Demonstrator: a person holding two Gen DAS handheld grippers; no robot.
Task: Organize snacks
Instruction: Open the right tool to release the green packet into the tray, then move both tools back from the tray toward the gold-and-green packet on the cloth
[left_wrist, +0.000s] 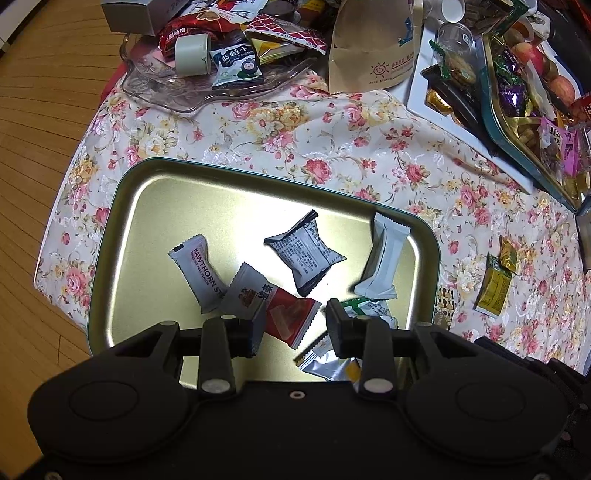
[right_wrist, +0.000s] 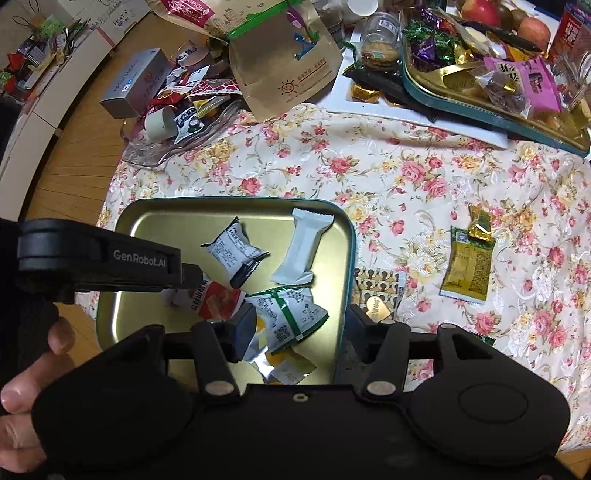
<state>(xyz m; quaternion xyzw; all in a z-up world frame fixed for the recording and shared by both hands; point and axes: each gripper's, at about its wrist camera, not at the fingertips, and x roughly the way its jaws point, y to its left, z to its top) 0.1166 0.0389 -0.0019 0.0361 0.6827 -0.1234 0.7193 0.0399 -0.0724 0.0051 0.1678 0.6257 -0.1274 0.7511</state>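
A gold tin tray (left_wrist: 122, 236) with a teal rim sits on the near left part of the desk (left_wrist: 332, 147), which is covered by a floral cloth. Loose snack packets lie in it: a white hawthorn packet (left_wrist: 197, 271), a grey printed packet (left_wrist: 304, 254), a plain white bar (left_wrist: 384, 258), a red packet (left_wrist: 291, 321) and a green-and-white packet (right_wrist: 291, 314).

The left gripper (left_wrist: 291, 328) hovers over the near end of the tray with its jaws apart and nothing between them; the red packet lies below the gap. The right gripper (right_wrist: 299, 332) is also over the tray's near right corner, jaws apart and empty, one finger inside the tray and the other outside its rim.

Only the right wrist view shows the left gripper from the side, reaching in over the tray, along with the person's bare fingertips (right_wrist: 22, 391) at the near left edge. It also shows the green-and-white packet plainly, which the left view mostly hides behind a finger. The hawthorn packet is readable only in the left view.

To the right of the tray, a yellow packet (right_wrist: 467, 266) and a small gold wrapped sweet (right_wrist: 480, 223) lie on the cloth. At the far side are a clear glass dish (left_wrist: 177, 92) of snacks, a brown paper bag (left_wrist: 373, 48) and a second tin tray (right_wrist: 480, 107) piled with sweets.
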